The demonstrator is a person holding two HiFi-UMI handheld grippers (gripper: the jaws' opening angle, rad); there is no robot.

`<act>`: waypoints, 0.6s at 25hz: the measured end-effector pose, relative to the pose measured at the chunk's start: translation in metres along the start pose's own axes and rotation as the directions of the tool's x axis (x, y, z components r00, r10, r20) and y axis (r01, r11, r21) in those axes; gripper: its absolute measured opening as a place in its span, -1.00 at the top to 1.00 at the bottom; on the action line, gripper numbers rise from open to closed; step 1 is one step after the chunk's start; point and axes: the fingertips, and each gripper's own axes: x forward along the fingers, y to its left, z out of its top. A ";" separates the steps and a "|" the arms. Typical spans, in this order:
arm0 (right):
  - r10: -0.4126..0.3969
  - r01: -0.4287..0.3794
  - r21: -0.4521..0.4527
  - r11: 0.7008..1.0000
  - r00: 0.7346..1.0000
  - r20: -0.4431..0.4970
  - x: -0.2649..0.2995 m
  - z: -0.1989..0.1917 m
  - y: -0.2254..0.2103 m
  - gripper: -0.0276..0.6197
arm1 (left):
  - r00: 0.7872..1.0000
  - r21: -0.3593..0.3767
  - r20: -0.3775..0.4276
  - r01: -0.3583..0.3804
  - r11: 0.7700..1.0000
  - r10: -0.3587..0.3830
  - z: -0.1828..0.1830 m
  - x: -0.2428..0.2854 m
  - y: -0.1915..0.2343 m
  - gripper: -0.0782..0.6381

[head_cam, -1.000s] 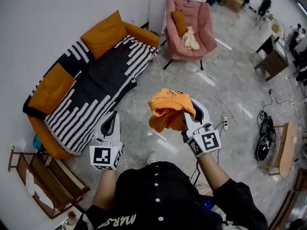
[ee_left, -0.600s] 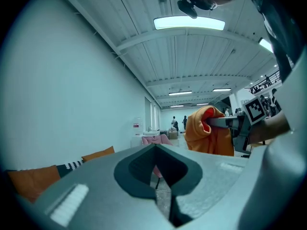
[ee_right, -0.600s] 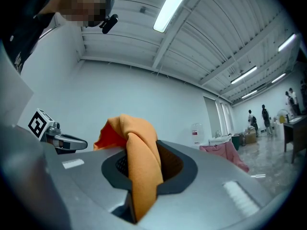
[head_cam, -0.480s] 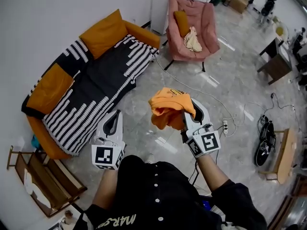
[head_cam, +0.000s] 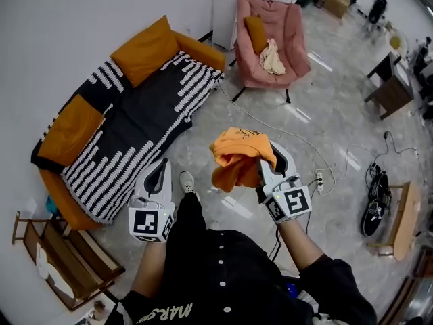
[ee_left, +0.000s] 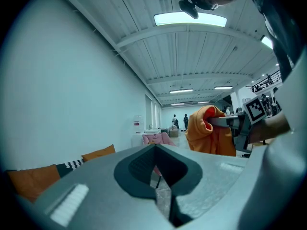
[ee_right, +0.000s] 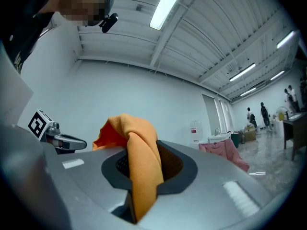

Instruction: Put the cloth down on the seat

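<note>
Holding the orange cloth [head_cam: 233, 160] up in the air with the right tool [head_cam: 270, 161], which is clamped on a bunched fold. The cloth hangs over the floor [head_cam: 325, 124], right of the striped sofa [head_cam: 128, 141] and well apart from it. The left tool [head_cam: 160, 171] sits nearer the sofa, jaws together, nothing in them.

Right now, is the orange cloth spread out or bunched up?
Bunched up: the orange cloth hangs crumpled in folds from the right tongs, which are shut on it.
</note>
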 end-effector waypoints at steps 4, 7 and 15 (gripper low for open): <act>0.004 -0.004 -0.010 1.000 1.000 0.011 0.014 0.003 -0.005 0.66 | 1.000 0.005 0.011 0.005 1.000 -0.005 0.003 0.015 0.007 0.78; 0.006 -0.006 -0.017 1.000 1.000 0.012 0.024 0.004 -0.009 0.66 | 1.000 0.006 0.014 0.009 1.000 -0.010 0.005 0.027 0.010 0.78; 0.001 -0.001 -0.028 1.000 1.000 0.001 0.055 -0.007 -0.019 0.66 | 1.000 0.000 0.005 0.018 1.000 -0.018 0.000 0.057 0.031 0.78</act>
